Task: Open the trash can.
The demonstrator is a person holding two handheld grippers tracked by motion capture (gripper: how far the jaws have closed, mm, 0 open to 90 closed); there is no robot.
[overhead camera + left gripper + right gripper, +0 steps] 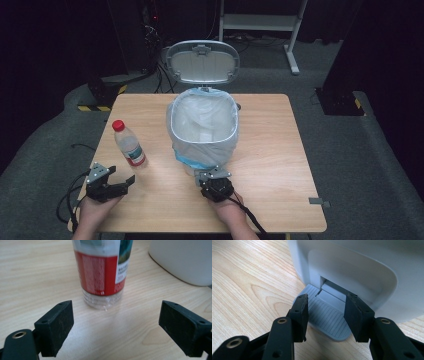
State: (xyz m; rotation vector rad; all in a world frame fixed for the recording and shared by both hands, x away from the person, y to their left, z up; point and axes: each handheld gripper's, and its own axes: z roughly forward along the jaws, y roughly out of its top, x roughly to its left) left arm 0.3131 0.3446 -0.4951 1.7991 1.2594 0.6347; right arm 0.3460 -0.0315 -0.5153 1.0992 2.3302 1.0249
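Surrounding wooden table [270,150]: grey carpet [360,150], darkness.

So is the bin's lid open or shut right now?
Open. The lid stands raised behind the bin, whose bag-lined mouth is exposed, and the right gripper sits on the pedal.

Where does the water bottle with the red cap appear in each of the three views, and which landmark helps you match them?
High view: the water bottle stands left of centre on the table, ahead of the left hand-held gripper.
Left gripper view: its red label and clear base fill the top centre, beyond the open jaws.
Right gripper view: not in it.
Shared landmark: the white pedal bin.
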